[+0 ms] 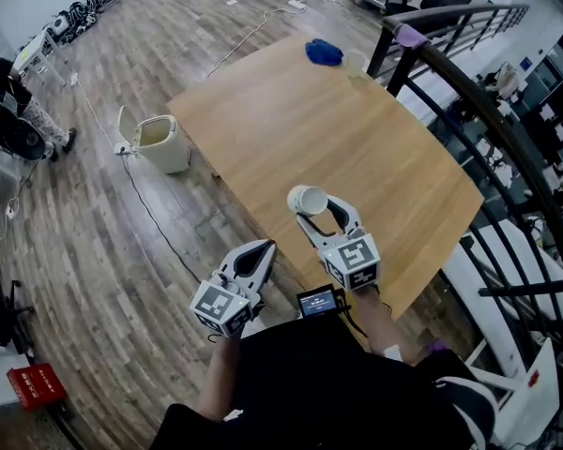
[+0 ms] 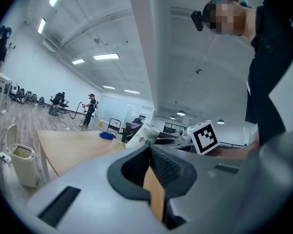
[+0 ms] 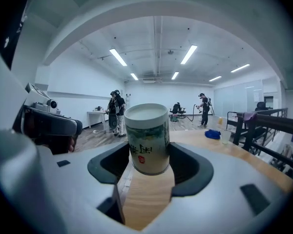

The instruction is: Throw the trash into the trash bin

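Right tongs (image 1: 315, 216) clamp a paper cup (image 1: 307, 198), trash presumably bound for the open bin (image 1: 159, 142) well ahead-left; left tongs (image 1: 261, 249) closed, empty.

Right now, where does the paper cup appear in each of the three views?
Head view: paper cup low centre, in the right gripper.
Left gripper view: paper cup at centre, tilted.
Right gripper view: paper cup at centre, gripped between the jaws.
Shared landmark: the blue cloth.
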The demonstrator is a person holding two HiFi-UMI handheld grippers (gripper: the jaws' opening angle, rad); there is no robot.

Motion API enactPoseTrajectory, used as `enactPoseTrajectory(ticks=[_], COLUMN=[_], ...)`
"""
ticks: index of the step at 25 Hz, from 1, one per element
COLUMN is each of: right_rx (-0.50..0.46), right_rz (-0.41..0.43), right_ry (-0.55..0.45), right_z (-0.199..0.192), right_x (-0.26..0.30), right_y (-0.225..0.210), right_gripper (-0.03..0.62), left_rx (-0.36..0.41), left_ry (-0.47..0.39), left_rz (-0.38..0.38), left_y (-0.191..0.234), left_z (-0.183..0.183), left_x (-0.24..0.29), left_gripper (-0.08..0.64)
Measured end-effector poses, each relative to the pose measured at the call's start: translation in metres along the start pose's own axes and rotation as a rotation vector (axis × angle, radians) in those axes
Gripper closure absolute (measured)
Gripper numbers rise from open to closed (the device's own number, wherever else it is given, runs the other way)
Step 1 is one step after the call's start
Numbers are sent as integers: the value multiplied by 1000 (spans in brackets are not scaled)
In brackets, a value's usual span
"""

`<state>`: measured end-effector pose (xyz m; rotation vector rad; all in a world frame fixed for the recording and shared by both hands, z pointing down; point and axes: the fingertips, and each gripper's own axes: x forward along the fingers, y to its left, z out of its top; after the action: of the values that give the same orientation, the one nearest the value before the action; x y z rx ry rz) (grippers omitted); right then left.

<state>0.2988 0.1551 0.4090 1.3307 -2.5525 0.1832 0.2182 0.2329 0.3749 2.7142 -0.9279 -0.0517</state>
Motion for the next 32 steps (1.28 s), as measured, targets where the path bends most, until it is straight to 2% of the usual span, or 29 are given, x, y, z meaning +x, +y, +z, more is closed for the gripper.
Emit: enactPoseTrajectory(ticks=[4, 7, 10, 13, 17, 21, 24, 27, 32], right_rx=[-9, -8, -30, -36, -7, -31, -52, -9, 25], right_rz=[17, 70, 115, 175, 273, 355, 368, 365, 393], right_ry=[17, 13, -2, -9, -21, -11, 19, 17, 5], right_z=[11, 35, 70, 90, 99, 104, 105, 114, 126], right_x=[69, 132, 192, 255, 335, 379, 409, 448, 542], right_y=[13, 33, 80, 128, 191, 241, 245, 234, 234], right_gripper=[339, 339, 339, 339, 339, 339, 339, 339, 339], left_rx=[0, -2, -3, 6, -51, -75, -77, -72, -80], left_ry=[-25, -61, -78, -91, -138, -166, -185, -148, -92], left_rz=[-11, 11, 44, 104, 171, 180, 144, 143, 187], left_y=[69, 130, 190, 251, 324, 366, 386, 414, 499], left_z=[15, 39, 64, 78, 78, 81, 87, 88, 88], left_x=[-6, -18, -63, -109, -157, -176, -173, -163, -160], left_gripper=[561, 561, 561, 561, 561, 561, 561, 561, 561])
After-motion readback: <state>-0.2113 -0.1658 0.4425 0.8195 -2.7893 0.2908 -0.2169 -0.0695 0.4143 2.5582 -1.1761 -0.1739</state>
